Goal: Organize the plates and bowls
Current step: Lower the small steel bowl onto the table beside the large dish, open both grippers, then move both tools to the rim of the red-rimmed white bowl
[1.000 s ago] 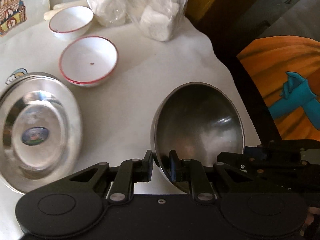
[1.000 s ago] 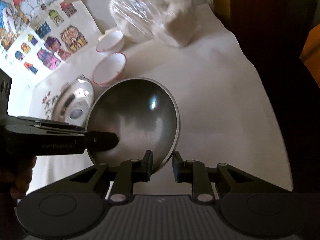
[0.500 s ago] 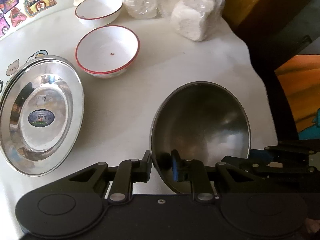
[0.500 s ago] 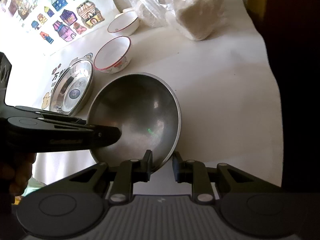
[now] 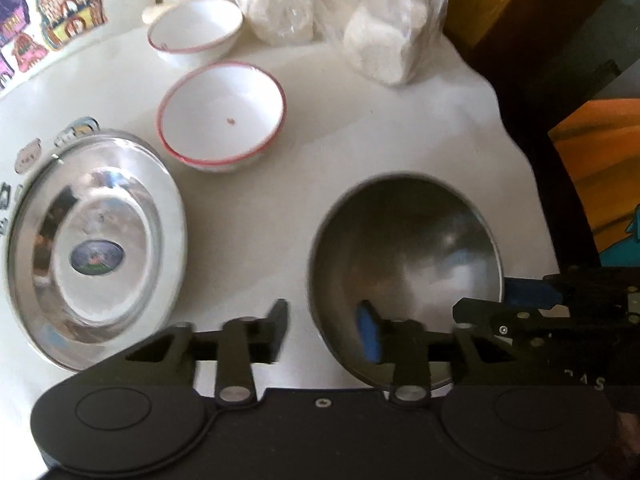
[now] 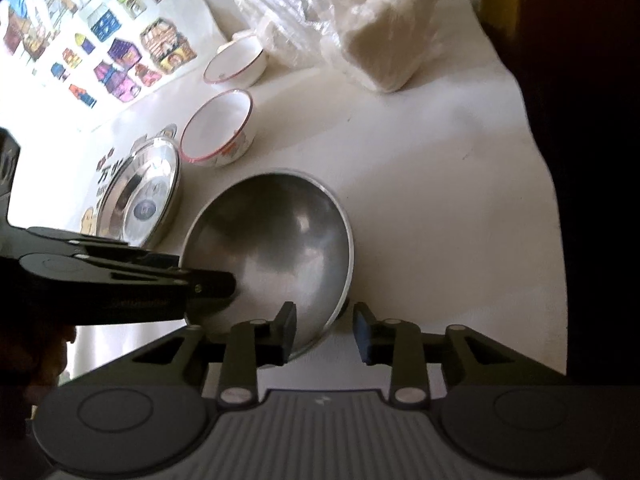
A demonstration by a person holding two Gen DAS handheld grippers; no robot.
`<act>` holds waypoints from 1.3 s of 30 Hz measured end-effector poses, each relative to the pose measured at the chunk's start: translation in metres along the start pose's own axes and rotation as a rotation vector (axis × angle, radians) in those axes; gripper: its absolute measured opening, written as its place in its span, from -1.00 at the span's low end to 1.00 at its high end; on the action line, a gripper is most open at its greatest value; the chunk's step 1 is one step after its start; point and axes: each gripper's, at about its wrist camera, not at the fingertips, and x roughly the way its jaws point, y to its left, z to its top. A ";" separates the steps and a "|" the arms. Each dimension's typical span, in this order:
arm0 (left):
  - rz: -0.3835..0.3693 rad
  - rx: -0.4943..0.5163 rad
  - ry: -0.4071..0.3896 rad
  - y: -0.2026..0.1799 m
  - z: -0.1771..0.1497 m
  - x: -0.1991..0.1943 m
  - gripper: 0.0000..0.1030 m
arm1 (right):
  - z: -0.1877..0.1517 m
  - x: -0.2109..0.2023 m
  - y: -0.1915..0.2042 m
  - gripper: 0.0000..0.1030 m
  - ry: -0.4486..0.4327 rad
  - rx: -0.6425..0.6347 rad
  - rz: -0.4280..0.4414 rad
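On the white table point(image 5: 360, 140), near its right edge, sits the steel bowl point(image 5: 404, 264) we have just let go. Our left gripper point(image 5: 326, 330) has just been opening; its jaws straddle the bowl's near rim, pads clear of the metal. Our right gripper point(image 6: 326, 330) has just been opening too, the rim between its fingers but not pinched. Left of the bowl lie the steel plate point(image 5: 96, 248) and, beyond it, two red-rimmed white bowls point(image 5: 222, 118), one behind the other. We judge the risk is in pulling away: a finger inside the rim could catch it and tip or drag the bowl toward the table's edge.
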 end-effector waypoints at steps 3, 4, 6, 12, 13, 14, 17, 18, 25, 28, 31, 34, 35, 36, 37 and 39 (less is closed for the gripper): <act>-0.019 0.005 -0.037 0.008 0.002 -0.015 0.41 | -0.001 -0.005 -0.001 0.09 -0.024 0.036 -0.019; -0.025 0.007 -0.050 0.011 0.003 -0.020 0.47 | -0.001 -0.007 -0.001 0.19 -0.033 0.047 -0.022; -0.027 0.003 -0.081 0.018 0.007 -0.030 0.76 | -0.001 -0.010 -0.001 0.39 -0.052 0.071 -0.031; -0.034 -0.068 -0.127 0.048 0.026 -0.045 0.98 | 0.001 -0.018 -0.001 0.89 -0.116 0.137 -0.056; -0.040 -0.083 -0.129 0.054 0.029 -0.046 0.98 | 0.002 -0.019 0.000 0.96 -0.126 0.142 -0.060; -0.047 -0.090 -0.139 0.061 0.033 -0.047 0.98 | 0.002 -0.019 0.002 0.99 -0.138 0.147 -0.064; -0.046 -0.074 -0.185 0.075 0.042 -0.050 0.99 | 0.006 -0.019 0.010 0.99 -0.172 0.163 -0.074; -0.034 -0.064 -0.201 0.082 0.046 -0.051 0.99 | 0.008 -0.019 0.013 0.99 -0.186 0.167 -0.077; 0.004 0.066 -0.227 0.118 0.088 -0.039 0.99 | 0.030 -0.017 0.035 0.99 -0.257 0.169 -0.098; 0.005 0.131 -0.202 0.125 0.104 -0.027 0.99 | 0.046 -0.008 0.046 1.00 -0.251 0.151 -0.103; -0.014 0.210 -0.175 0.128 0.114 -0.016 0.99 | 0.061 0.001 0.057 0.99 -0.242 0.132 -0.105; -0.030 0.289 -0.150 0.130 0.122 -0.005 0.99 | 0.073 0.012 0.065 1.00 -0.229 0.123 -0.109; -0.034 0.313 -0.140 0.130 0.124 -0.002 0.99 | 0.076 0.017 0.068 0.99 -0.226 0.122 -0.110; -0.036 0.339 -0.133 0.129 0.126 0.001 0.99 | 0.079 0.021 0.070 0.99 -0.223 0.122 -0.110; -0.036 0.359 -0.129 0.129 0.128 0.004 0.99 | 0.081 0.025 0.071 0.99 -0.219 0.121 -0.110; -0.042 0.407 -0.112 0.127 0.131 0.010 0.99 | 0.086 0.033 0.074 0.99 -0.209 0.116 -0.116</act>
